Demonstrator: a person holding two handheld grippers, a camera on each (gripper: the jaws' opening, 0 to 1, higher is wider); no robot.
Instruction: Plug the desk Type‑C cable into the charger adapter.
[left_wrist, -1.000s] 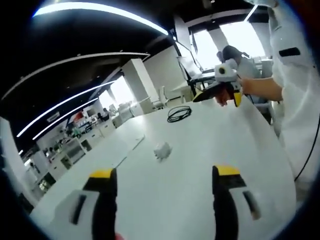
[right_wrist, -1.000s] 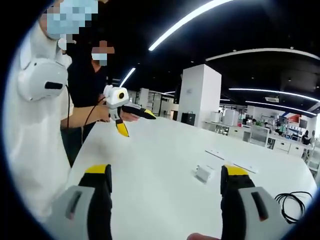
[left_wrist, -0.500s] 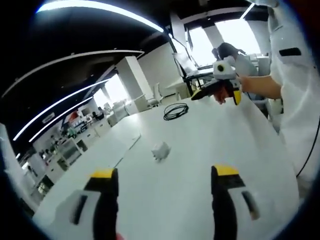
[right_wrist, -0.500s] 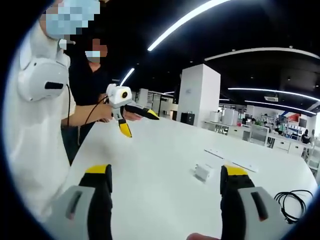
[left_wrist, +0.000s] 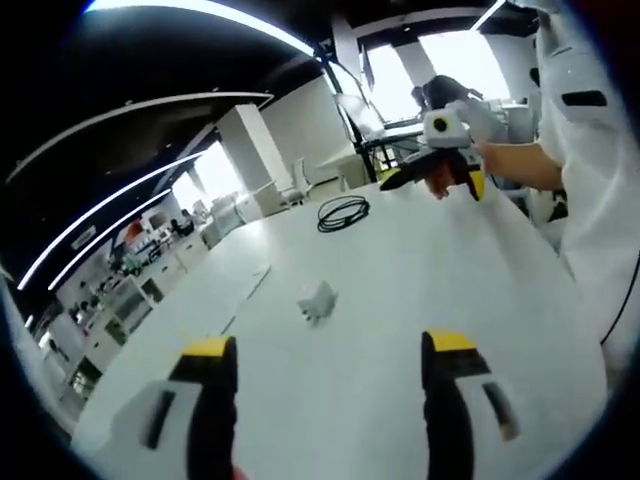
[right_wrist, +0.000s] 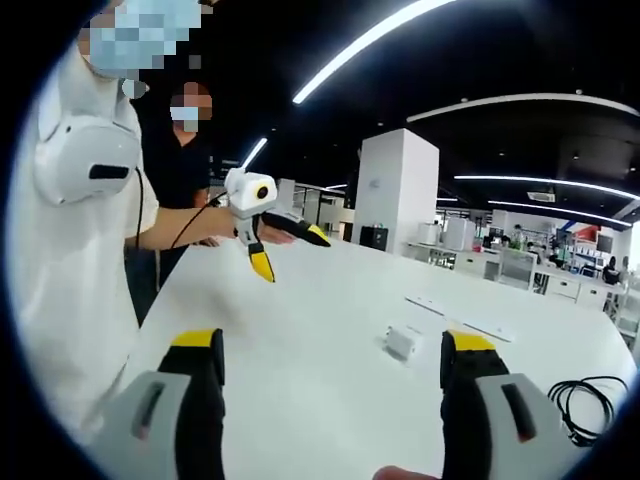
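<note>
A small white charger adapter (left_wrist: 318, 300) lies on the white table (left_wrist: 400, 270), ahead of my left gripper (left_wrist: 328, 350), whose yellow-tipped jaws stand wide open with nothing between them. Farther off lies a coiled black cable (left_wrist: 342, 212). Beyond it my right gripper (left_wrist: 430, 185) hangs in a hand above the table's far end, jaws apart. In the right gripper view the adapter (right_wrist: 402, 342) sits just inside the right jaw of my open right gripper (right_wrist: 332, 345). The cable (right_wrist: 585, 405) lies at the far right. My left gripper (right_wrist: 291, 252) hovers open at upper left.
A person in white (right_wrist: 80, 250) stands at the table's edge holding both grippers; another person (right_wrist: 185, 150) stands behind. Thin flat white strips (right_wrist: 440, 305) lie on the table past the adapter. Office desks and pillars fill the background.
In the right gripper view the left gripper has drifted right and a little down. Both views shifted slightly. Adapter and cable lie where they were; both grippers stay open.
</note>
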